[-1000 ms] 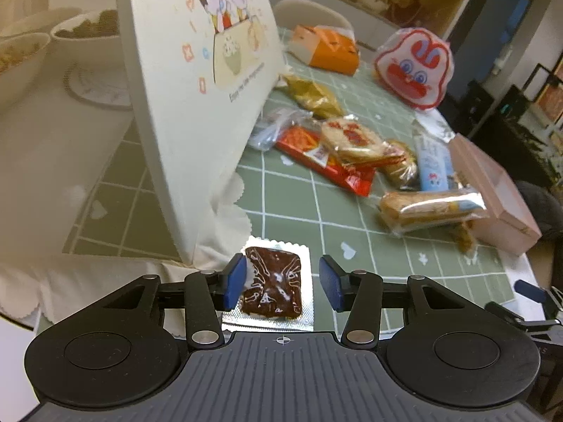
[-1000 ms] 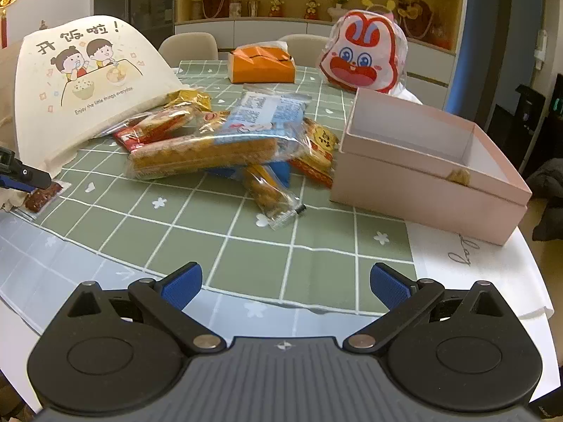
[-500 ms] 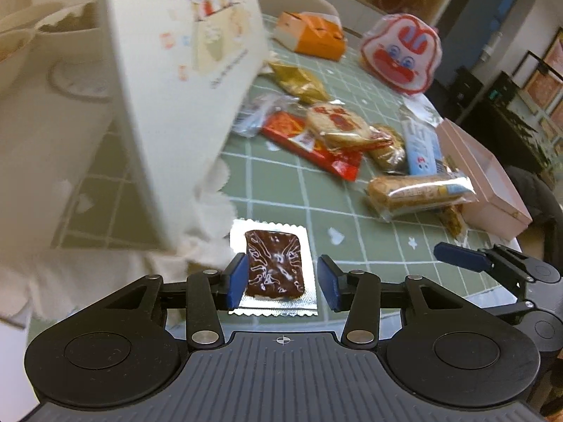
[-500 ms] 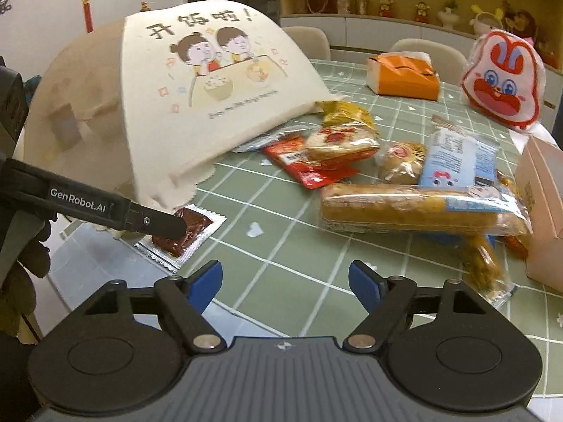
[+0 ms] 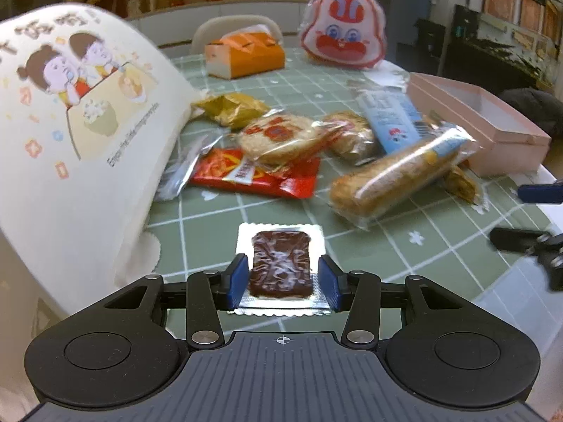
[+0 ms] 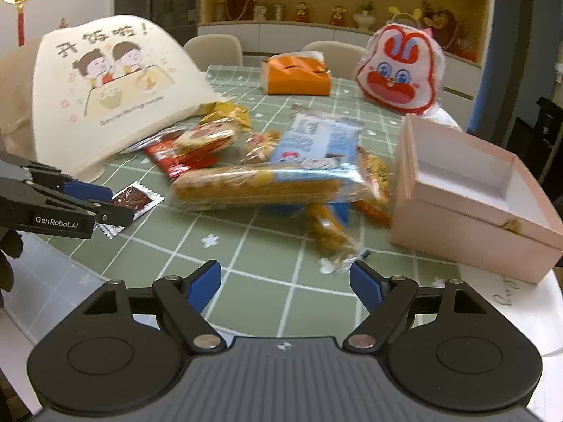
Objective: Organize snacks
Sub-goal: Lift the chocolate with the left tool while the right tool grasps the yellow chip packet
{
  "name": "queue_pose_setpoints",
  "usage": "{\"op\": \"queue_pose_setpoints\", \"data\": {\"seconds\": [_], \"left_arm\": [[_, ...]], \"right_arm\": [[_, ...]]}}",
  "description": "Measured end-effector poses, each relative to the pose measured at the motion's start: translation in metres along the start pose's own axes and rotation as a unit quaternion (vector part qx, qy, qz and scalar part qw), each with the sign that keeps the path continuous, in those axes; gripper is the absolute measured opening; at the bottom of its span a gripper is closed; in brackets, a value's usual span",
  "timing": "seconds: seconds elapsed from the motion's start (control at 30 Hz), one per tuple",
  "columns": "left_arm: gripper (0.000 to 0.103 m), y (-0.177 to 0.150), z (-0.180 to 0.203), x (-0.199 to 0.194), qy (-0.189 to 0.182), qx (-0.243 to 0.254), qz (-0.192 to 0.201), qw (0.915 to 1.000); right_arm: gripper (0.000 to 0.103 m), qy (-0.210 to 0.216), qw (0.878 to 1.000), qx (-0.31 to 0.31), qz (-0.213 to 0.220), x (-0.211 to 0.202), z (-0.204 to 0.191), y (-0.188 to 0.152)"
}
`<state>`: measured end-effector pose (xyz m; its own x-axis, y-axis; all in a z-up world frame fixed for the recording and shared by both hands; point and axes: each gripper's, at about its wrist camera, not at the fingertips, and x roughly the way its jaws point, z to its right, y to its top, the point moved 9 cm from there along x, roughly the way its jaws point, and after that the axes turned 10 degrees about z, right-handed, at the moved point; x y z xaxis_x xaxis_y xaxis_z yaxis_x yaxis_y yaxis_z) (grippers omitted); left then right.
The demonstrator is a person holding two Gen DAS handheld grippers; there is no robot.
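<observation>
**Foil packet framed by our left pads, box waiting on the right**

Silver foil with a dark brown slab inside: that packet (image 5: 281,270) lies flat on the green checked cloth (image 5: 415,267), near the table's front edge, just beside the cream food cover (image 5: 70,147). We bring the left gripper (image 5: 281,283) over it so that a blue pad stands at each long side. The pads (image 5: 237,281) look close to the foil's crimped border, but we cannot tell whether they press on it; we judge the packet not yet lifted, since it appears flat on the cloth. Straddling the narrow width makes sense, because the wrapper is thin and would buckle if pinched along its length.

Our right gripper (image 6: 285,285) hangs with its jaws apart and nothing between them, having just narrowed from a wider spread. It points at the small twisted snack (image 6: 329,235) in front of the pile (image 6: 267,176), near the pink box (image 6: 468,207).

That box sits open at the right of the cloth, one small item seemingly in its near corner, so we take it as the place snacks go. The pile lies between cover and box, well apart from the foil packet. An orange tissue box (image 5: 246,56) and a rabbit bag (image 5: 343,35) stand behind.
</observation>
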<state>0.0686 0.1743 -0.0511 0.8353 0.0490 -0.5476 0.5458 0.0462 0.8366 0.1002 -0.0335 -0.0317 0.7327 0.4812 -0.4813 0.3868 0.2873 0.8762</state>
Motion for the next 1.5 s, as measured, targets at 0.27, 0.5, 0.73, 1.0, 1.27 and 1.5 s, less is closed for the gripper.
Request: {"op": "queue_pose_setpoints", "data": {"seconds": [0.27, 0.5, 0.73, 1.0, 1.27, 1.5], "left_arm": [[0.044, 0.0, -0.006, -0.006, -0.043, -0.038, 0.017, 0.9982], [0.043, -0.006, -0.008, -0.016, -0.066, -0.064, 0.008, 0.9957], [0.043, -0.004, -0.01, -0.014, -0.063, -0.075, 0.002, 0.9952], [0.043, -0.009, -0.007, -0.019, -0.076, -0.064, 0.005, 0.9951], [0.043, -0.014, -0.017, -0.026, -0.111, -0.099, 0.006, 0.9889], [0.043, -0.011, -0.009, -0.018, -0.1, -0.089, 0.002, 0.991]], "right_arm": [[0.087, 0.039, 0.999, -0.001, 0.028, 0.018, -0.013, 0.066], [0.087, 0.103, 0.995, -0.018, -0.01, 0.092, -0.077, 0.105], [0.086, 0.102, 0.992, -0.063, -0.035, 0.199, -0.136, 0.138], [0.052, 0.166, 0.976, -0.063, -0.125, 0.238, -0.152, 0.124], [0.052, 0.206, 0.959, -0.125, -0.149, 0.157, -0.117, 0.09], [0.095, 0.112, 0.991, -0.039, -0.063, 0.183, -0.08, 0.154]]}}
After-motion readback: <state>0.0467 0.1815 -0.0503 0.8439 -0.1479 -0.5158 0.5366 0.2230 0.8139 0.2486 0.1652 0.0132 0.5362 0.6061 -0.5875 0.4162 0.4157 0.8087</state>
